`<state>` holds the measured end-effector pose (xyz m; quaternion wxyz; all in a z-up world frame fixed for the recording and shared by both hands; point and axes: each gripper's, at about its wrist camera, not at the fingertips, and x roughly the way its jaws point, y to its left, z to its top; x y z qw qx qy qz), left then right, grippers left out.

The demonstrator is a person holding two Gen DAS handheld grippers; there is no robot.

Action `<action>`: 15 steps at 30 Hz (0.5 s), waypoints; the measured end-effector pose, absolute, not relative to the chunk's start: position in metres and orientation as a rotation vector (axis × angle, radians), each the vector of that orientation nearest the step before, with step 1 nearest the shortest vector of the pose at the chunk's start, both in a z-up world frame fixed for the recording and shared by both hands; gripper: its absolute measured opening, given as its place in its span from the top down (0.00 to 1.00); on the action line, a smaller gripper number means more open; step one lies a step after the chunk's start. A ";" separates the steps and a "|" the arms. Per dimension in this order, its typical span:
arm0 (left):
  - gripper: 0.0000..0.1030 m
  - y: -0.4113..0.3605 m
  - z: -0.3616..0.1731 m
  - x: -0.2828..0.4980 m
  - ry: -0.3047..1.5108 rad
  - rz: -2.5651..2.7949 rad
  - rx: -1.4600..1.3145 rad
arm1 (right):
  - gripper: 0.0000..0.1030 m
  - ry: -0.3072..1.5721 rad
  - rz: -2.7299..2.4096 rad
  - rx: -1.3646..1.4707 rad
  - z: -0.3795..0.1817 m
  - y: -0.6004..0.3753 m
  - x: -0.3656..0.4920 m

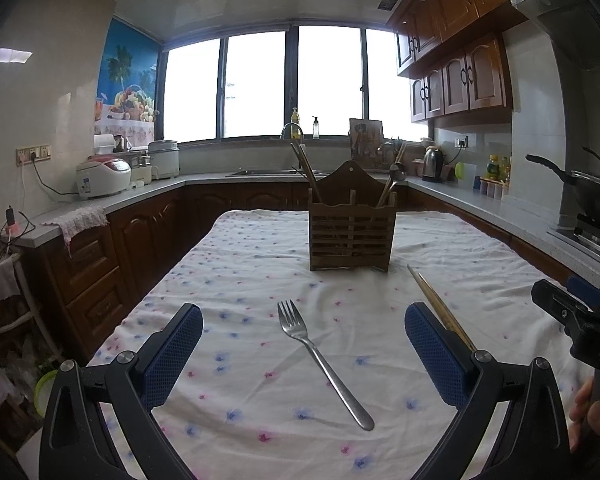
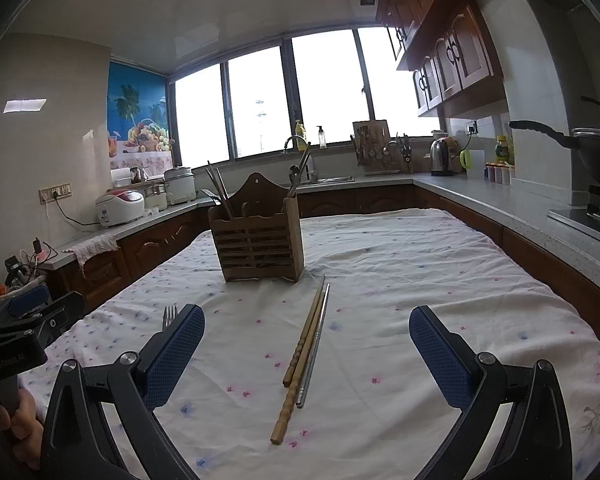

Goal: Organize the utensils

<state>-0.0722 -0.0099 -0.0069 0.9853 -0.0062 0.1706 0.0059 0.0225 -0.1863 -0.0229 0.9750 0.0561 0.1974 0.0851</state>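
A wooden slatted utensil holder (image 1: 350, 236) stands on the cloth-covered table, with chopsticks and a ladle in it; it also shows in the right wrist view (image 2: 258, 244). A steel fork (image 1: 320, 360) lies between my left gripper's open fingers, tines pointing away. My left gripper (image 1: 304, 356) is open and empty above it. Wooden and metal chopsticks (image 2: 304, 356) lie between my right gripper's open fingers. My right gripper (image 2: 306, 360) is open and empty. The chopsticks (image 1: 440, 306) show in the left view, the fork's tines (image 2: 169, 316) in the right view.
The table carries a white floral cloth (image 1: 260, 280). Counters run round the room, with rice cookers (image 1: 102, 178) at left, a kettle (image 2: 440, 156) and a wok (image 2: 596, 148) at right. The other gripper's body (image 1: 576, 320) is at the left view's right edge.
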 end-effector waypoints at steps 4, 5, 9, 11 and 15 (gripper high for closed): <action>0.01 -0.009 -0.006 -0.070 0.345 0.009 -0.014 | 0.00 0.406 0.167 0.116 -0.023 -0.186 0.024; 0.01 -0.009 -0.006 -0.070 0.346 0.009 -0.014 | 0.00 0.408 0.165 0.116 -0.022 -0.186 0.025; 0.01 -0.008 -0.004 -0.066 0.357 0.009 -0.021 | 0.00 0.421 0.158 0.114 -0.021 -0.185 0.029; 0.01 -0.006 -0.003 -0.065 0.361 0.008 -0.030 | 0.00 0.426 0.154 0.115 -0.019 -0.185 0.030; 0.01 -0.004 -0.001 -0.061 0.372 0.010 -0.041 | 0.00 0.439 0.150 0.122 -0.017 -0.186 0.035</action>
